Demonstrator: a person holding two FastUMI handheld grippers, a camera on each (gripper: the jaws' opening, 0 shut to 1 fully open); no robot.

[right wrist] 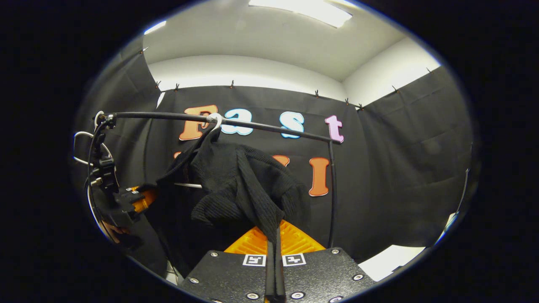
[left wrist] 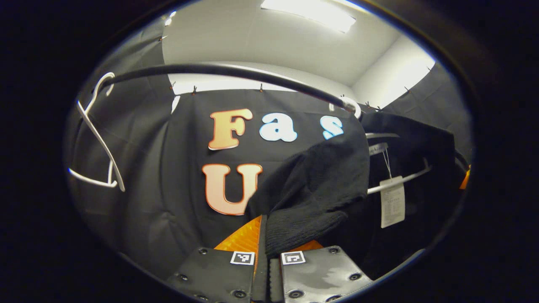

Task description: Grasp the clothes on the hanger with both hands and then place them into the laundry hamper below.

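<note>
Left gripper view | left tongs [left wrist: 267, 257] closed tight on fold of black knitted garment [left wrist: 313, 191], hanging from white hanger [left wrist: 398, 179] on curved black rail [left wrist: 236, 72] | right gripper view | right tongs [right wrist: 274, 252] pinched shut on same garment's [right wrist: 240, 185] drooping strip, rail [right wrist: 261, 124] above | spare white hanger [left wrist: 97, 139] far left

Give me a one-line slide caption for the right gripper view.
Right tool shut on a black knit garment hanging from a white hanger on the black clothes rail.
</note>
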